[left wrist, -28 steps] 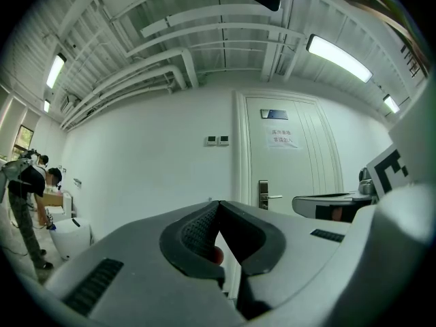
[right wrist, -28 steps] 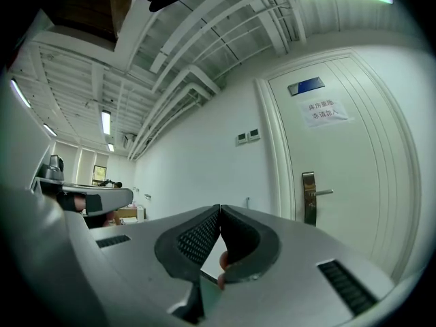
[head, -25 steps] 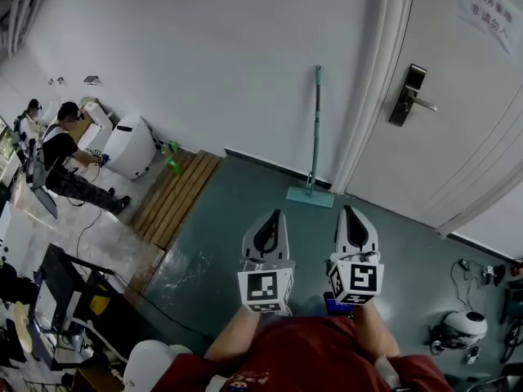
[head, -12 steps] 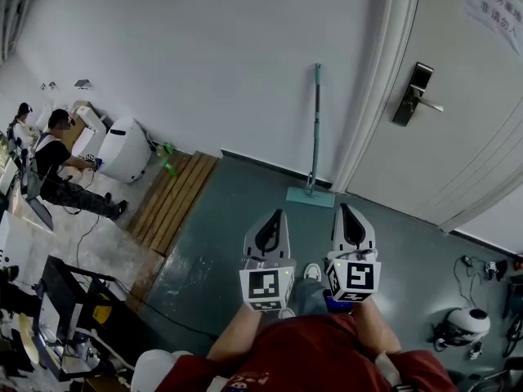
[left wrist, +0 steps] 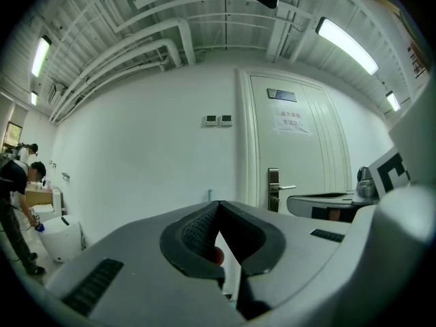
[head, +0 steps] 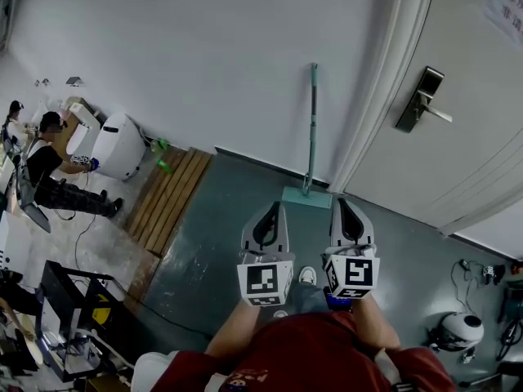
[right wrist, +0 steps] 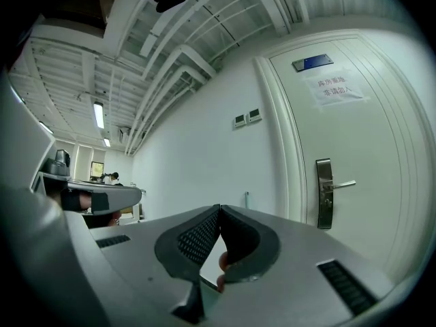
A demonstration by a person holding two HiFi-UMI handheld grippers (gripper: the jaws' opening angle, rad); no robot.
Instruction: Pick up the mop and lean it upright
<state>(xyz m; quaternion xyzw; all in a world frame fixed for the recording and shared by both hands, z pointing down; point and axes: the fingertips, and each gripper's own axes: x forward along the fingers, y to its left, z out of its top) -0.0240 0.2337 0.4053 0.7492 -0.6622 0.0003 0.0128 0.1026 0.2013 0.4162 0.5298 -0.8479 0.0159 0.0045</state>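
The mop stands upright with its teal handle against the white wall, and its flat teal head rests on the grey floor beside the door frame. My left gripper and right gripper are held side by side just short of the mop head, apart from it, pointing toward the wall. Both are shut with nothing between the jaws. In the left gripper view the closed tips hide most of the mop; only the handle top shows. The right gripper view shows its closed tips and the handle top.
A white door with a metal lever handle is to the right of the mop. A wooden pallet and a white rounded machine lie left, with a seated person beyond. A black cart stands lower left. A white helmet-like device and cables lie lower right.
The mop has stayed leaning on the wall. Both grippers stayed shut and low. The view has shifted slightly, and a shoe now shows between the grippers.
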